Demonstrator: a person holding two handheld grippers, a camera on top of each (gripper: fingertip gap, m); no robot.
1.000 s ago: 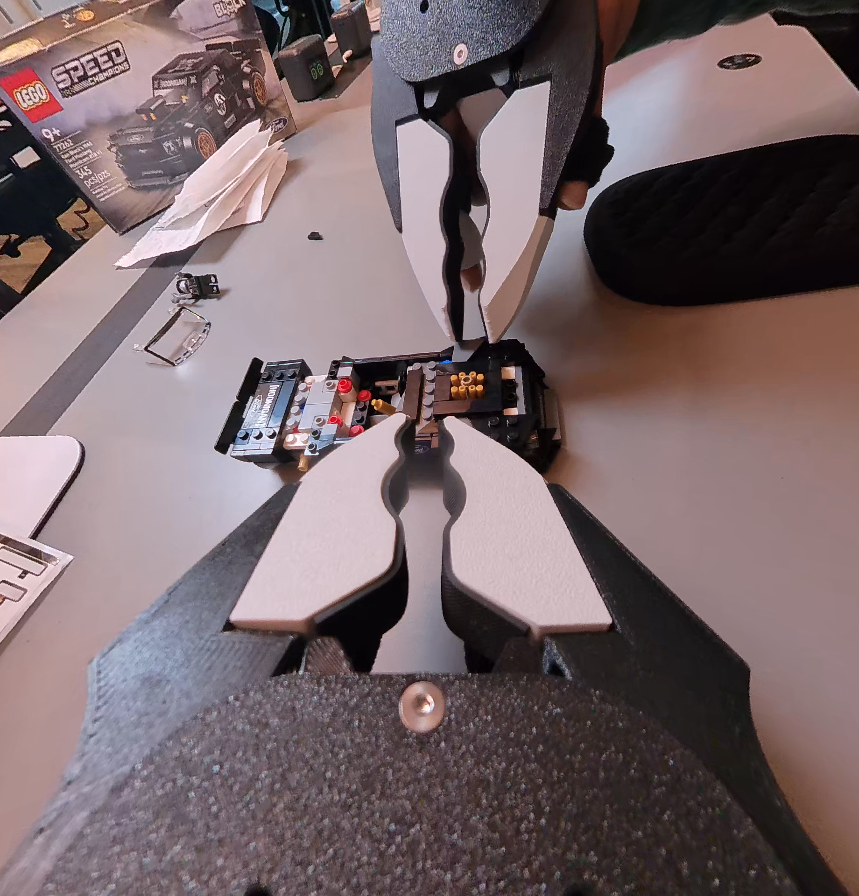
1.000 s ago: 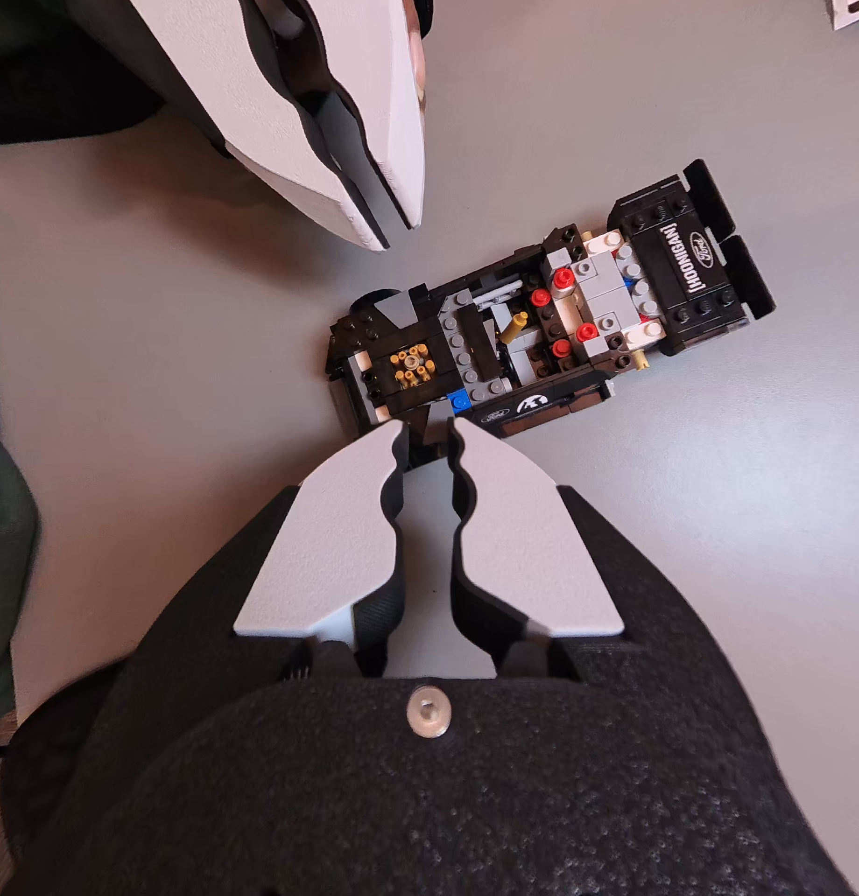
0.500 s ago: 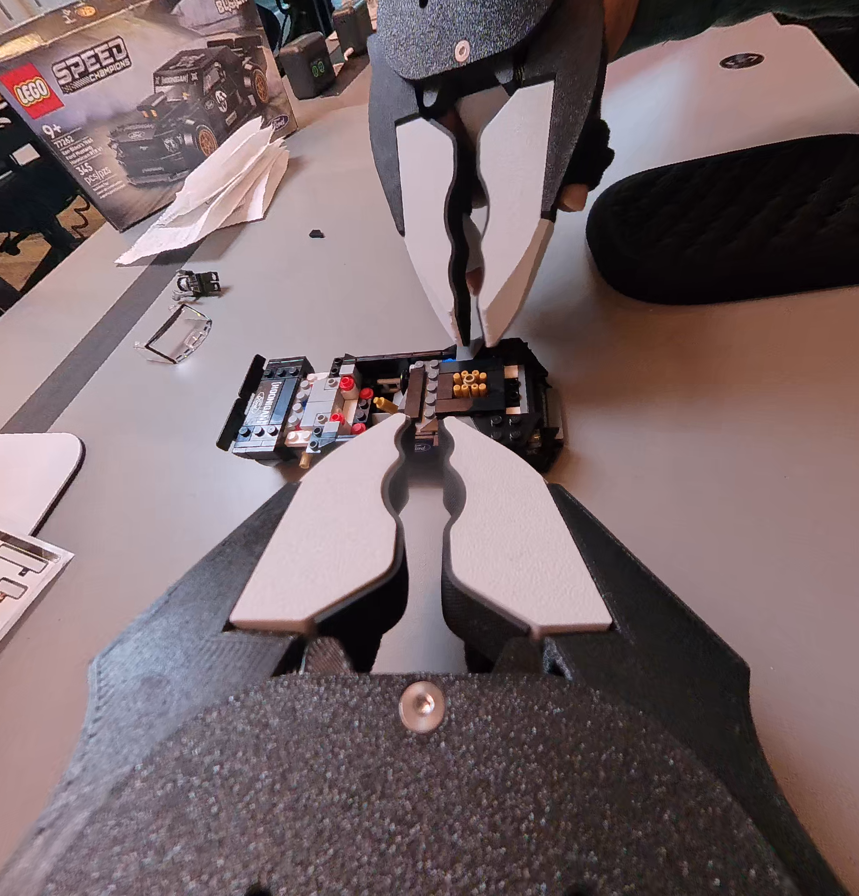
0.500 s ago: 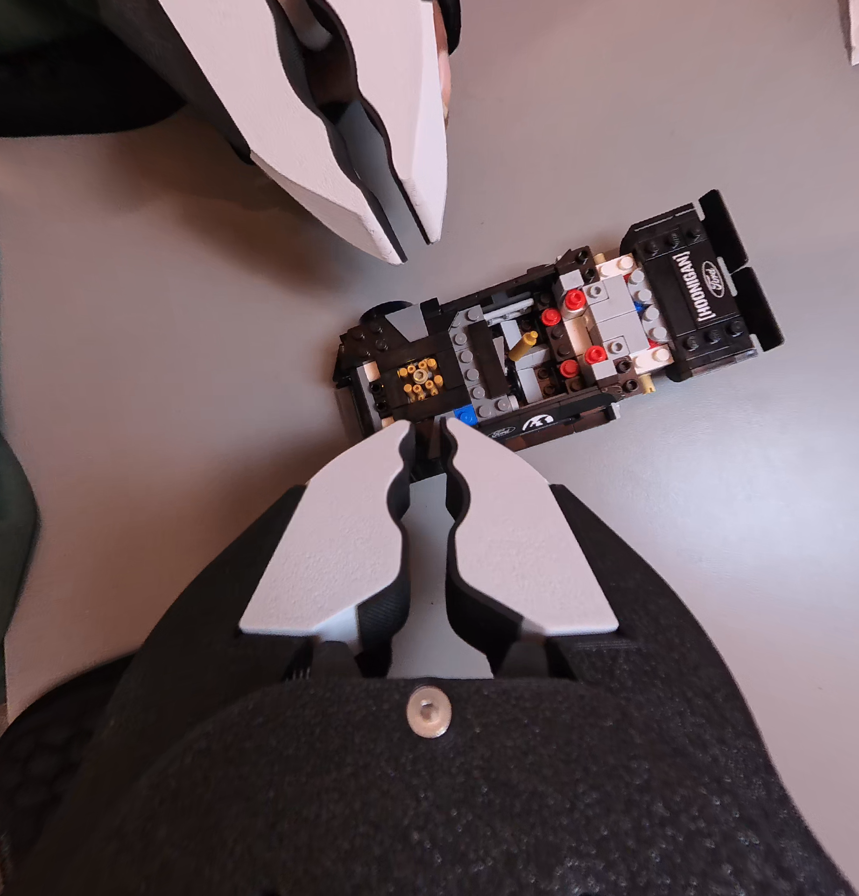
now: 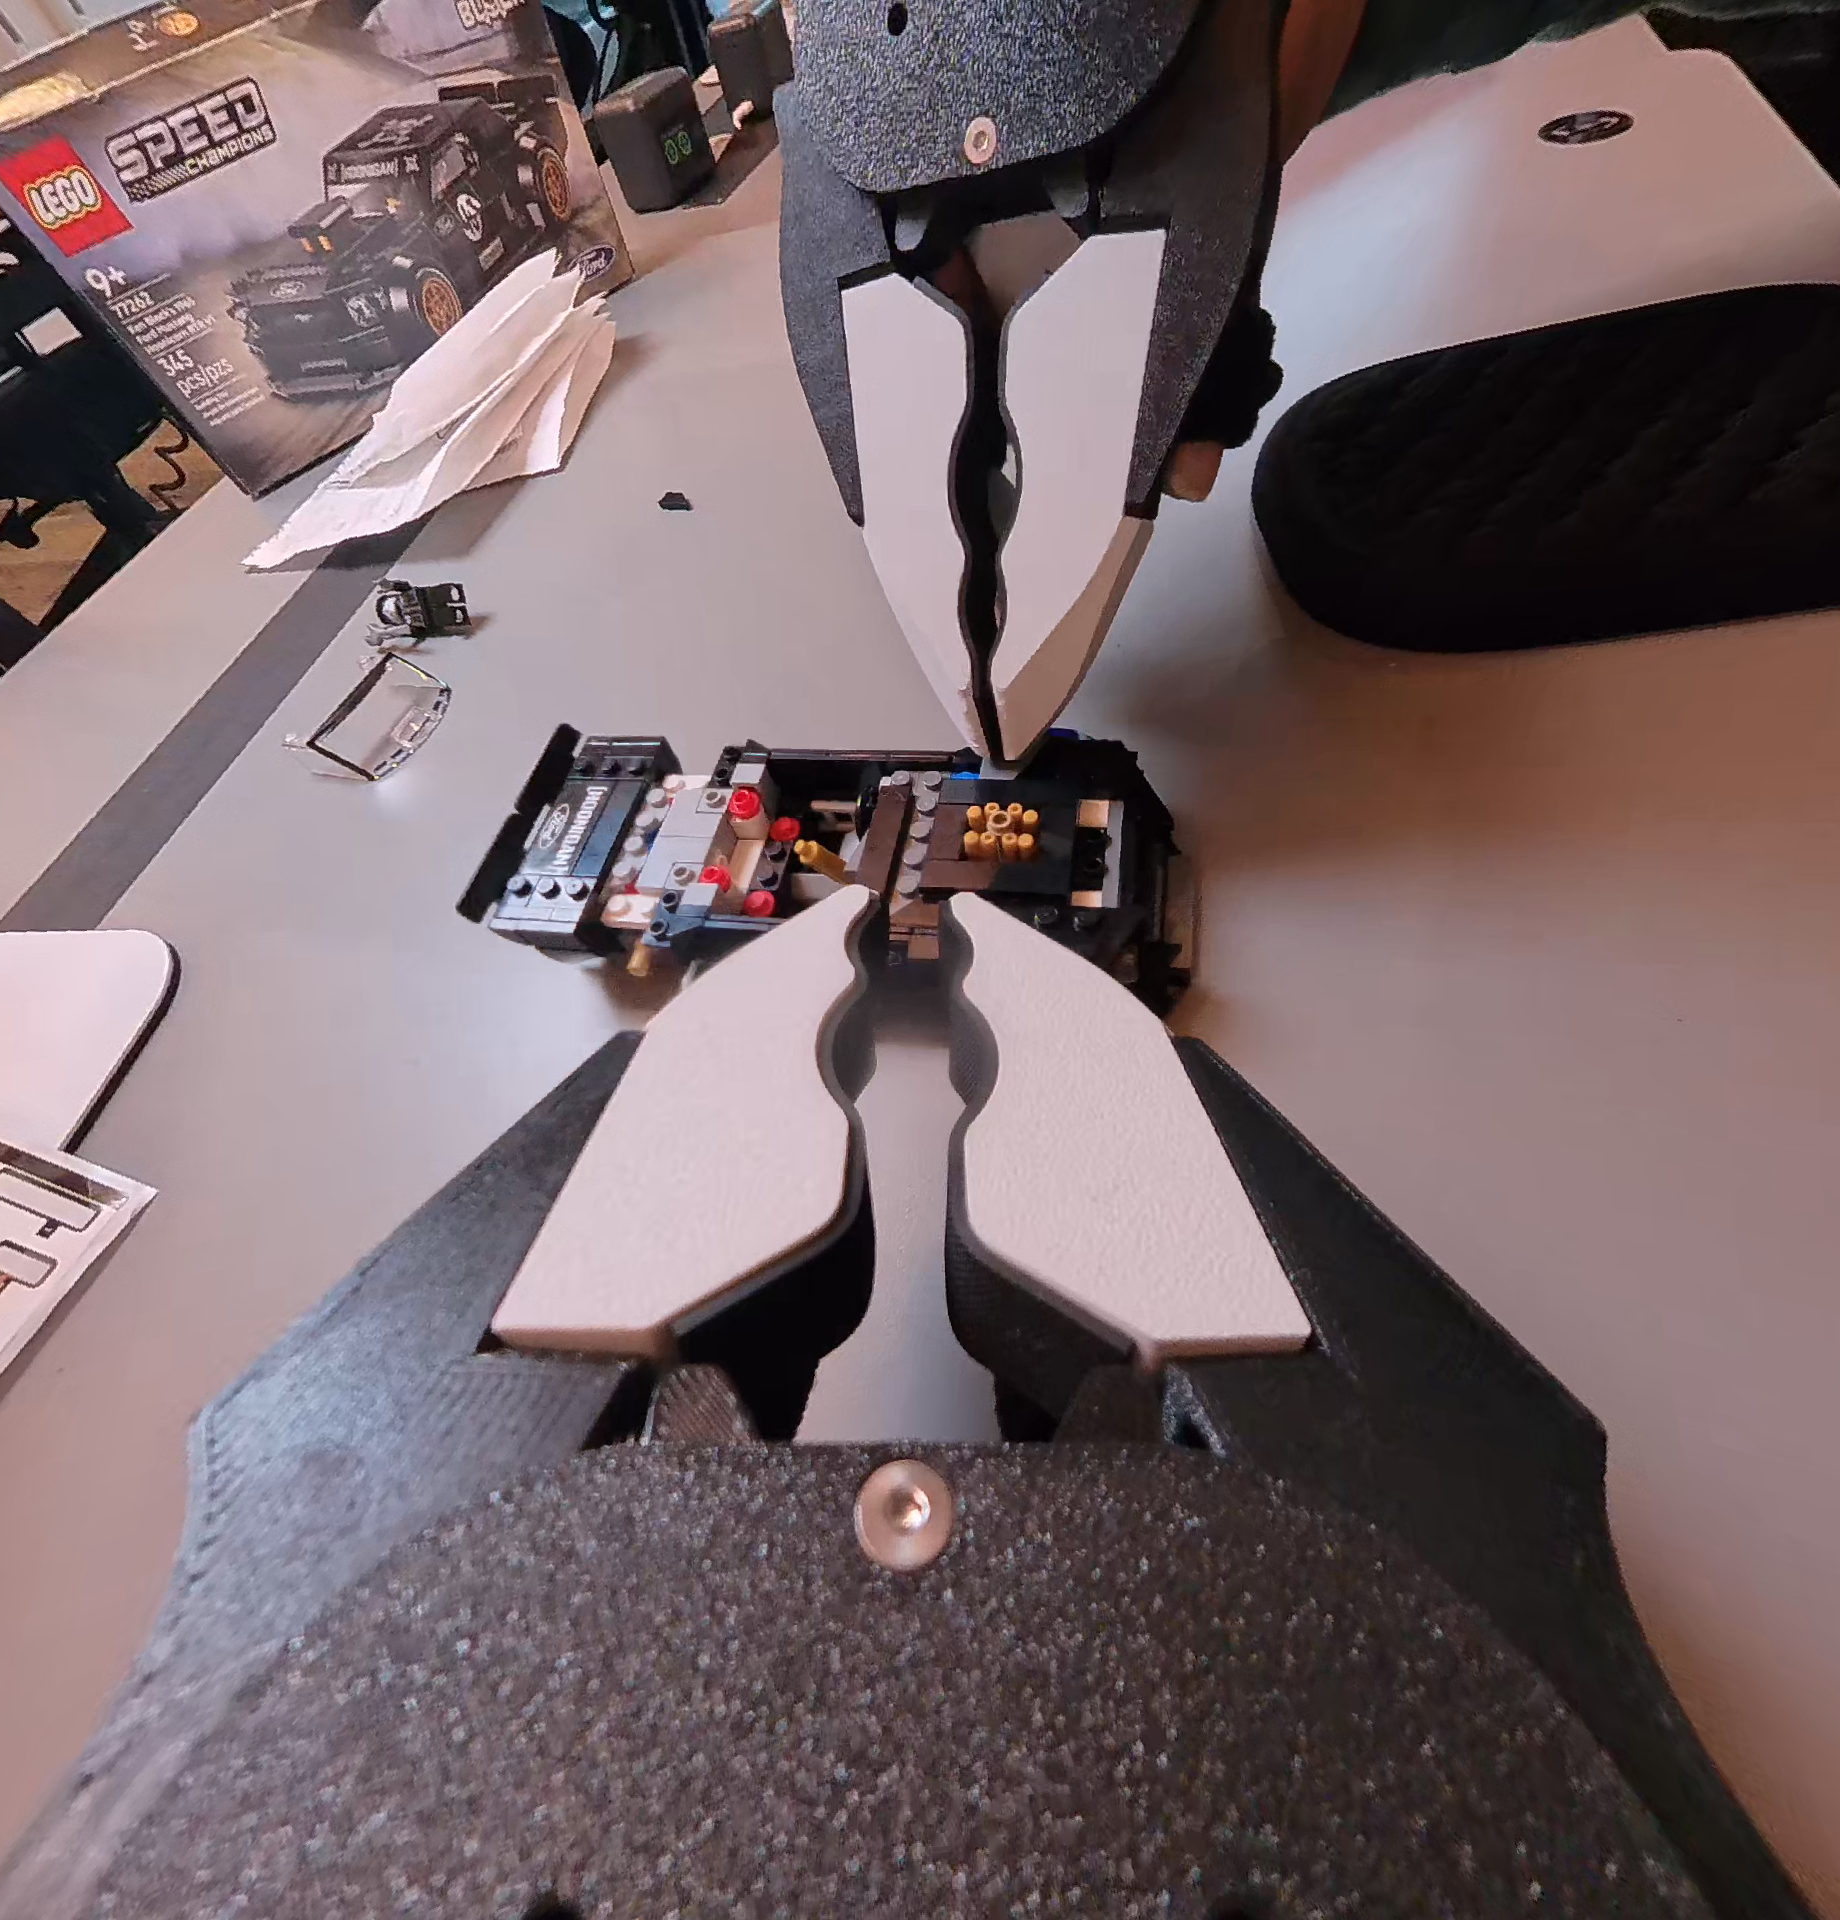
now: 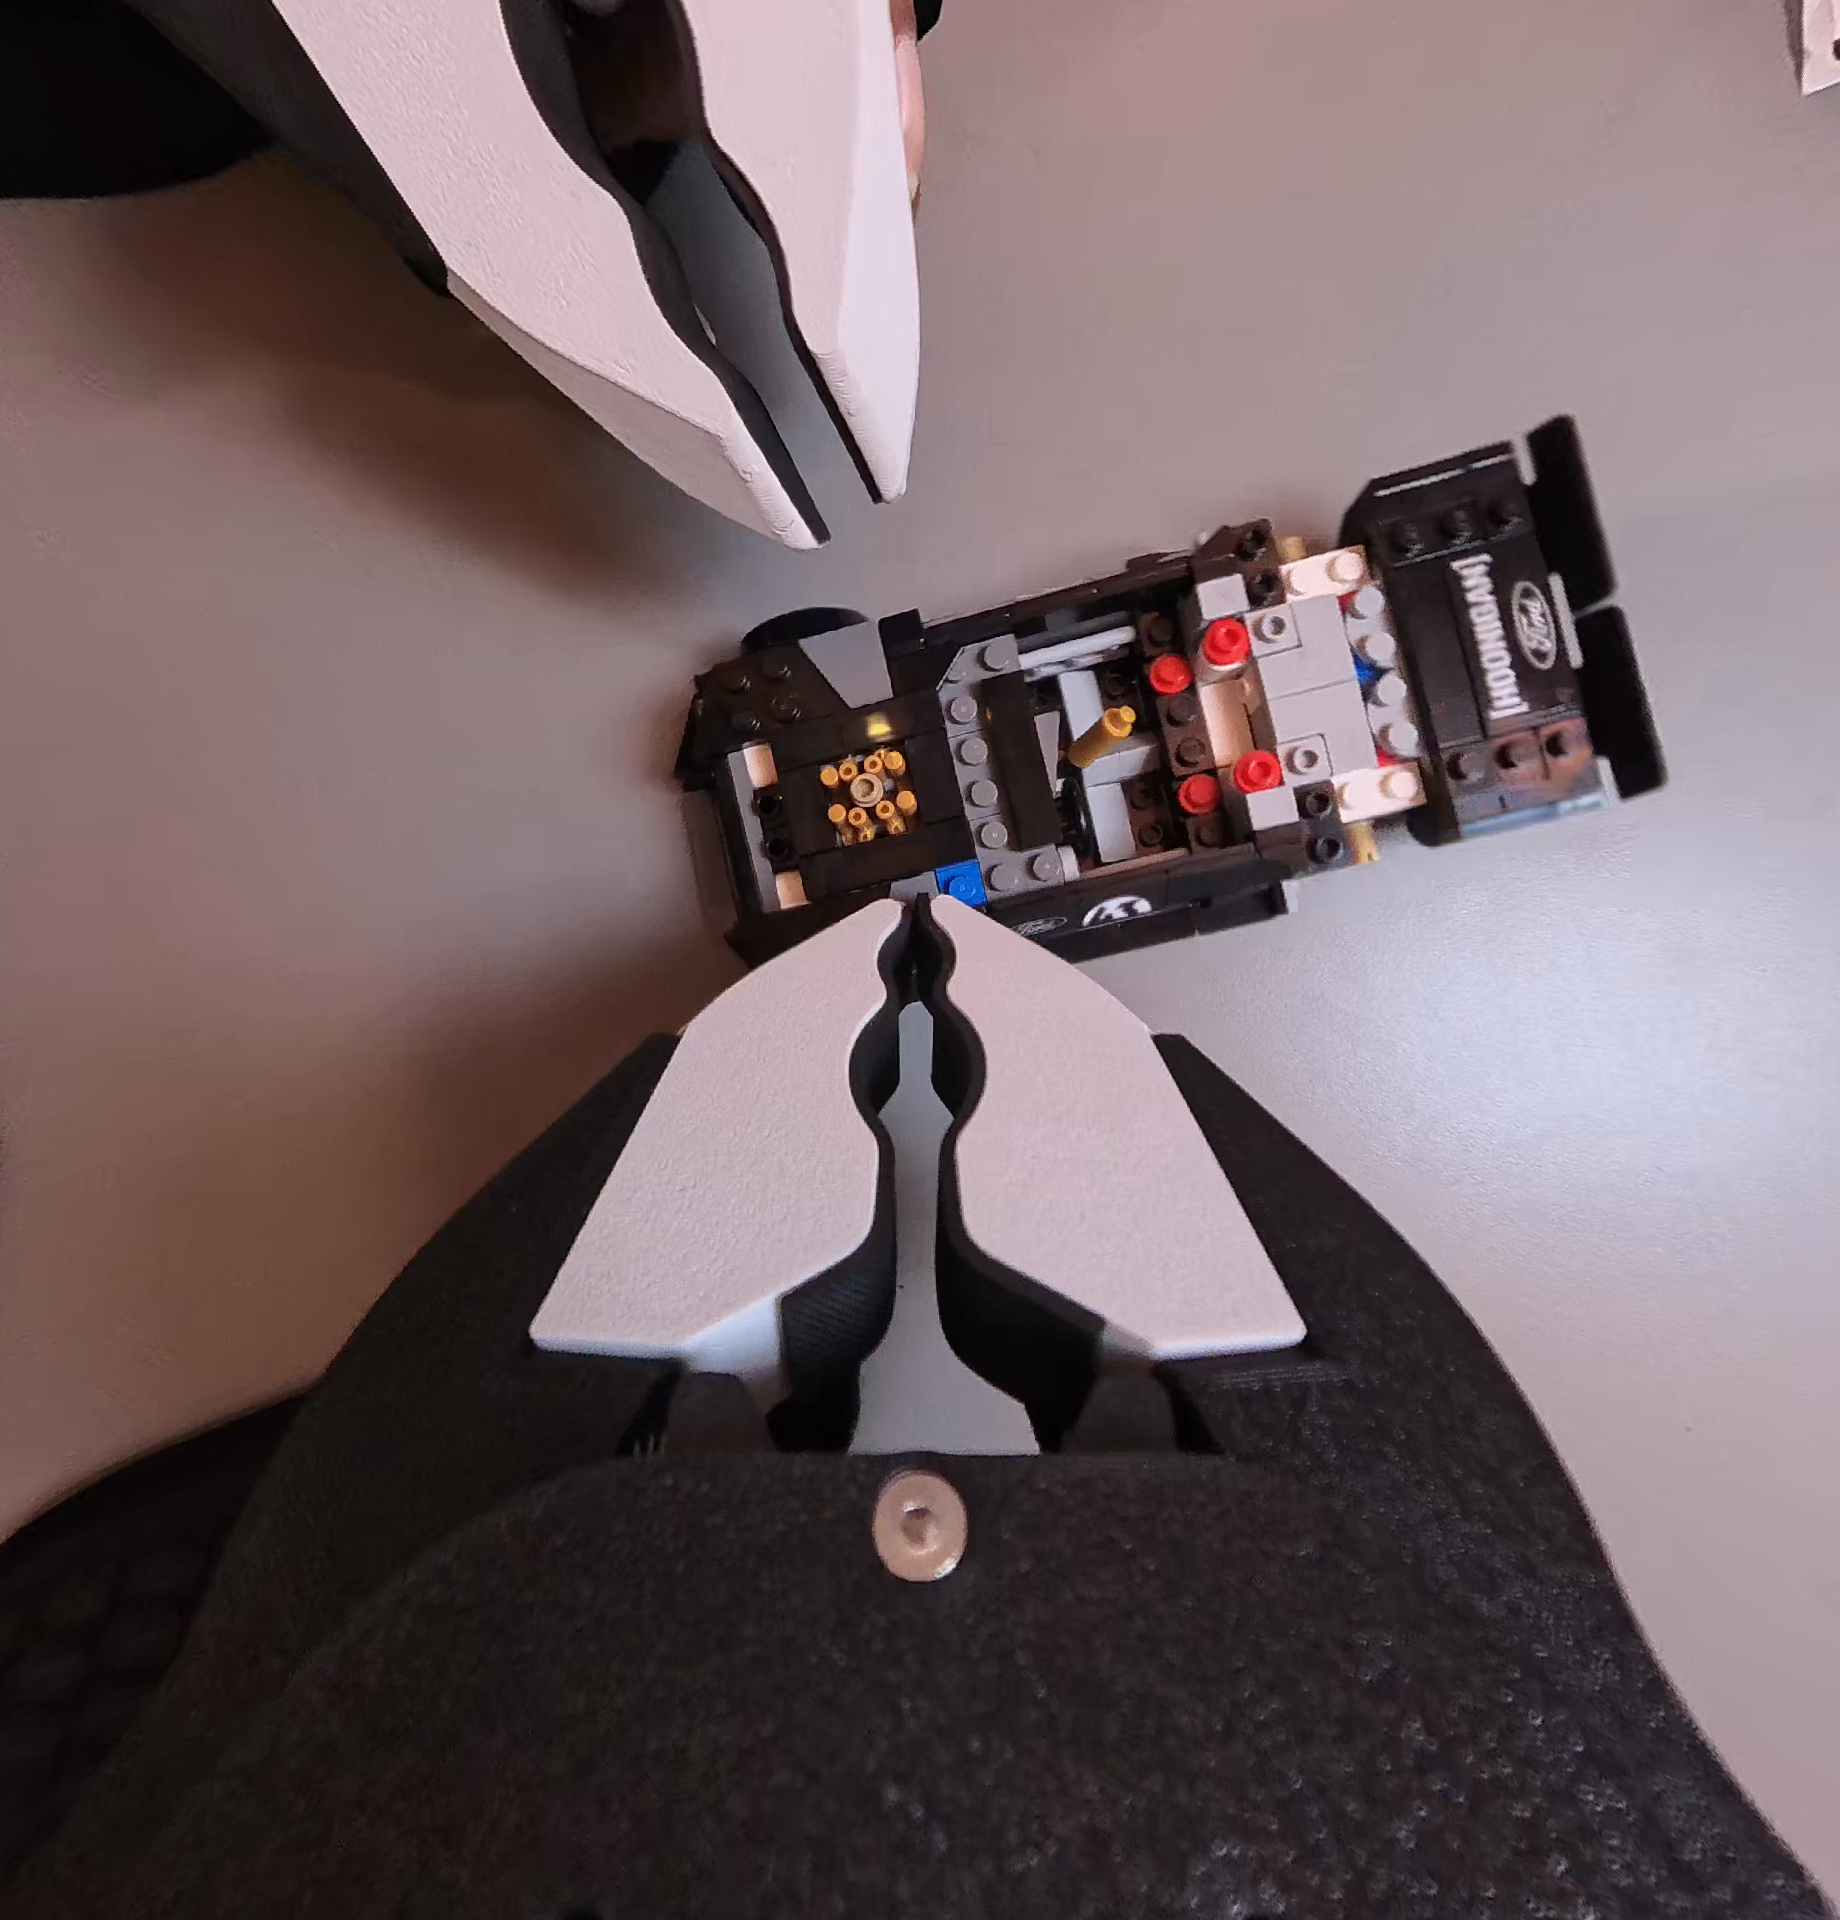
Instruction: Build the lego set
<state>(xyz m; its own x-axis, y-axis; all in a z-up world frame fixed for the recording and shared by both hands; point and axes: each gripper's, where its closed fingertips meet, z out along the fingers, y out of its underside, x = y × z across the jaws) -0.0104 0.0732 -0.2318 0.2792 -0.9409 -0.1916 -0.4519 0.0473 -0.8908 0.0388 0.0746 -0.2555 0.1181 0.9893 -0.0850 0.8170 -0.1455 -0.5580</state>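
Note:
A half-built black Lego car (image 5: 843,852) lies on the grey table, with its open top showing grey, red and gold pieces; it also shows in the right wrist view (image 6: 1155,748). My left gripper (image 5: 916,906) is open by a narrow gap, with nothing seen in it. It hovers at the car's near side. My right gripper (image 6: 916,914) is shut, its tips touching the car's side by a blue stud (image 6: 960,885). It comes down from the far side in the left wrist view (image 5: 991,743). I cannot tell if it pinches a piece.
The set's box (image 5: 272,239) and torn white paper bags (image 5: 480,416) stand at the back left. A clear windscreen piece (image 5: 376,717) and a small black part (image 5: 422,608) lie left of the car. A black cushion (image 5: 1570,468) is at the right, a sticker sheet (image 5: 22,1247) at the left. One gripper's finger ends stand about 6 cm off the other's.
My right gripper's fingers have closed and its tips have come down onto the car's side. My left gripper has kept its place and its narrow gap.

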